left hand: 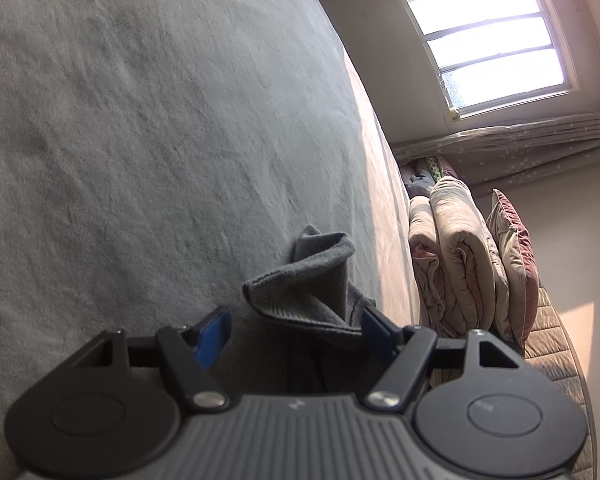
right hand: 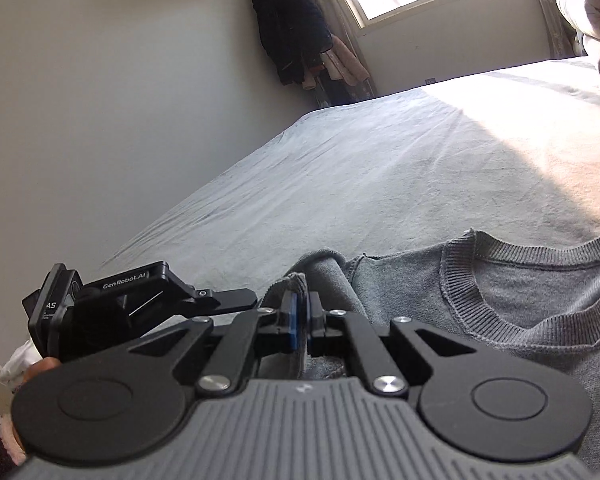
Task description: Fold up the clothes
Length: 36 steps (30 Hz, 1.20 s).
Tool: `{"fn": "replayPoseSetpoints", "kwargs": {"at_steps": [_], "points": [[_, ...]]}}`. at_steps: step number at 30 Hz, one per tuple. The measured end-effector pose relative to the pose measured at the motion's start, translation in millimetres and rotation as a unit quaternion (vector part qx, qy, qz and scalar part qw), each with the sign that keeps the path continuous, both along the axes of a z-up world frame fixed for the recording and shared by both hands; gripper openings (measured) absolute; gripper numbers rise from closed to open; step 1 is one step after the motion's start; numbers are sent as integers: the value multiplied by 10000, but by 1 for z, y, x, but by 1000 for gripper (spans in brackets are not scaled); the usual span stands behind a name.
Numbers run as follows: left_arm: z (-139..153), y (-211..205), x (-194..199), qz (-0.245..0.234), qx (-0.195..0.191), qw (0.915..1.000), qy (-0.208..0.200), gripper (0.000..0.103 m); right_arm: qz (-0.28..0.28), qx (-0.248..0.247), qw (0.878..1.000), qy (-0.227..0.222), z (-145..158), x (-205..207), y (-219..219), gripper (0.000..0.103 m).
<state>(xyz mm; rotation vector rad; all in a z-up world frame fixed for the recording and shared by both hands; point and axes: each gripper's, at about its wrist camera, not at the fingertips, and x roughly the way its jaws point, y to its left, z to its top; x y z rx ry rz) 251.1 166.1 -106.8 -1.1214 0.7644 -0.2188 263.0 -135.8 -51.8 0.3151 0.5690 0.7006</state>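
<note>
My right gripper (right hand: 299, 322) is clamped tight on a bunched fold of the grey sweater (right hand: 520, 300), its blue pads pinching the cloth just left of the ribbed collar (right hand: 472, 292). The rest of the sweater spreads out to the right of that grip, flat on the pale bed sheet (right hand: 340, 168). My left gripper (left hand: 296, 330) stands wide, nothing pinched; a rolled cuff (left hand: 300, 280) of the same grey sweater rises between and just beyond its fingers, close against the right one, though I cannot tell if it touches. Beyond the cuff lie the sheet, folded quilts (left hand: 460, 248) and a bright window (left hand: 480, 32).
</note>
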Motion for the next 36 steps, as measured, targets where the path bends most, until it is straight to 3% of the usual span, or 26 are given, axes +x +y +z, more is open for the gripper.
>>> {"fn": "replayPoseSetpoints", "kwargs": {"at_steps": [3,5,6,8,14,19,21,24,26,30,31,36], "points": [[-7,-1,0,108,-462,9989,60,59,296,108,9994,125,0,-2,4,4],[-12,-1,-1,298,-611,9977,75,33,532,151,9983,208,-1,-4,9,4],[-14,-1,-2,422,-620,9971,91,26,622,156,9977,240,-1,-6,12,4],[-15,1,-4,618,-472,9970,56,2,778,155,9964,287,-2,-9,19,4],[0,19,-13,1060,173,9938,-294,2,1084,235,9917,645,-10,-7,43,5],[18,44,-18,1115,802,9880,-701,2,1433,443,9842,946,-12,-7,77,5],[23,54,-19,1207,1070,9841,-749,2,1556,476,9812,1039,-13,-8,95,6],[32,59,-19,1363,1979,9688,-599,2,1697,392,9779,1156,-15,-10,123,6],[33,59,-17,1303,2256,9639,-557,2,1733,266,9767,1237,-18,-9,136,7],[26,60,-9,1171,2475,9609,-404,2,1634,-186,9784,1252,-24,-9,150,8],[23,61,-7,1131,2466,9618,-367,2,1582,-273,9792,1238,-25,-9,150,14],[18,66,-6,1213,2488,9604,-317,5,1260,-201,9849,1167,-11,-2,119,17]]}}
